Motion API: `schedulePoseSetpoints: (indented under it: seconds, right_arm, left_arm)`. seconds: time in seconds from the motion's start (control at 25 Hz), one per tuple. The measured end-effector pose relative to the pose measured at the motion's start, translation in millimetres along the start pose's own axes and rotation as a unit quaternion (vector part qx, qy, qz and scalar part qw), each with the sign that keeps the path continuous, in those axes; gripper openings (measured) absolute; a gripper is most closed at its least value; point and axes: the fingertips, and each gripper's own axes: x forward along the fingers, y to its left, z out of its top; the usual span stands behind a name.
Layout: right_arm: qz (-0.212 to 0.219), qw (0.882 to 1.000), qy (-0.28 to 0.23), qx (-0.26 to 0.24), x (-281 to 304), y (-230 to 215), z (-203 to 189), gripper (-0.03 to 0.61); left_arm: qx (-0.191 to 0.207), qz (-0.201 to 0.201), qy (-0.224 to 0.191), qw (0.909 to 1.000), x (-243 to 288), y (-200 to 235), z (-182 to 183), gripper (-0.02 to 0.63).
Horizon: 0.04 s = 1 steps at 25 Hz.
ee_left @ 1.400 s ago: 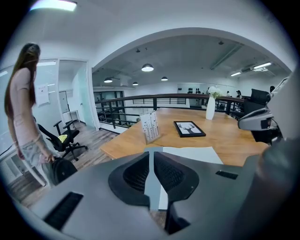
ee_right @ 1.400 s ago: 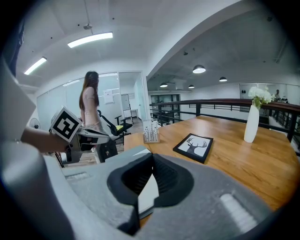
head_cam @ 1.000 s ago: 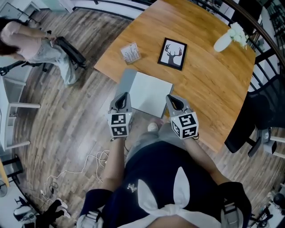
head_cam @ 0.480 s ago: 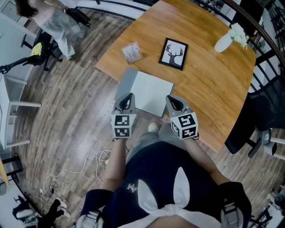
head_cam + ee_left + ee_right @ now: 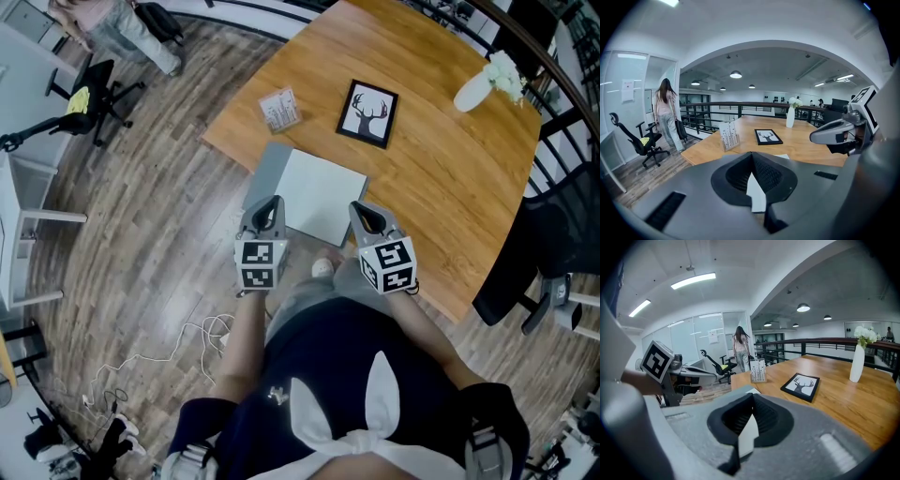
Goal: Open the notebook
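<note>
Poised at the near edge of a wooden table (image 5: 450, 159), the left gripper (image 5: 270, 206) and the right gripper (image 5: 362, 210) hang side by side, each with its jaws pressed together and nothing between them. Both tips sit at the 6 o'clock edge of the notebook (image 5: 323, 197), which lies flat on the table's near corner. A white sheet faces up, with a grey leaf (image 5: 264, 176) spread at its 9 o'clock side. Whether that leaf is the cover already turned back cannot be told, so the opening step looks either finished or about to begin. If the cover remains to be lifted, a gripper would likely need to part its jaws, catch the thin free edge and swing it over. Around the notebook stand a framed deer print (image 5: 367, 113) at 1 o'clock, a small card stand (image 5: 278, 110) at 11 o'clock, and a white vase of flowers (image 5: 473, 89) far off at 2 o'clock, all well apart and blocking nothing. A person (image 5: 665, 117) walks away across the room.
</note>
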Motion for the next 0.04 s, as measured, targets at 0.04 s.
schedulePoseSetpoints:
  seconds: [0.04]
  right_arm:
    - [0.000,1.000,0.001,0.000,0.4,0.4,-0.5,-0.003]
  left_arm:
    - [0.000,0.000,0.000,1.0000,0.1,0.2,-0.5,0.017]
